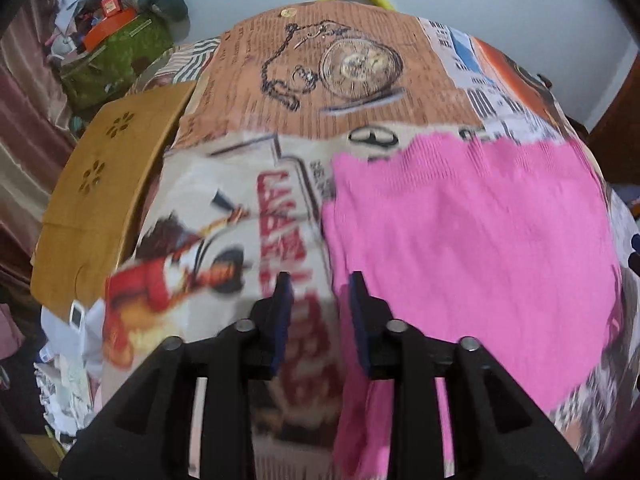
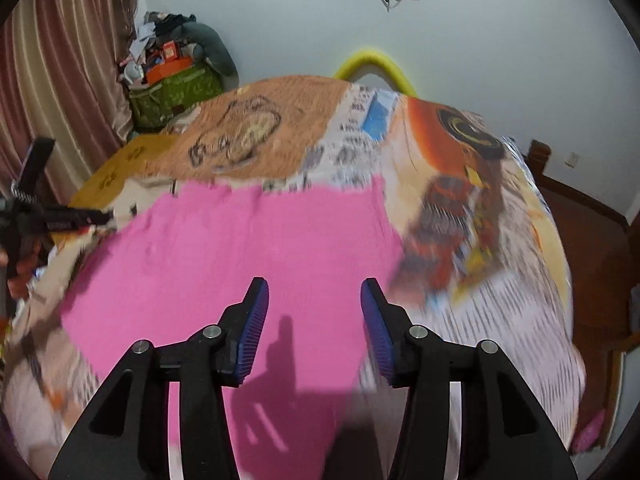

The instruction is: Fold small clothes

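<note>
Two wrist views over a bed with a printed sheet point(image 1: 320, 92). The task's thing, a pink knit garment point(image 1: 472, 248), lies flat on the sheet: it fills the right half of the left wrist view and the centre and lower left of the right wrist view. The left gripper point(image 1: 320, 284), at bottom centre of its frame, stands over the garment's left edge, jaws parted with nothing pinched between the blue pads. The right gripper point(image 2: 314, 292), at bottom centre of its frame, hovers above the cloth near its right edge, jaws spread wider and likewise empty; its shadow falls on the pink fabric below. The left tool also shows at the left edge of the right wrist view. Judged from this layout, the step in hand is a regrasp between folds. The next move calls for lowering each gripper onto an edge or corner and pinching a single layer cleanly, without catching the sheet beneath.
</note>
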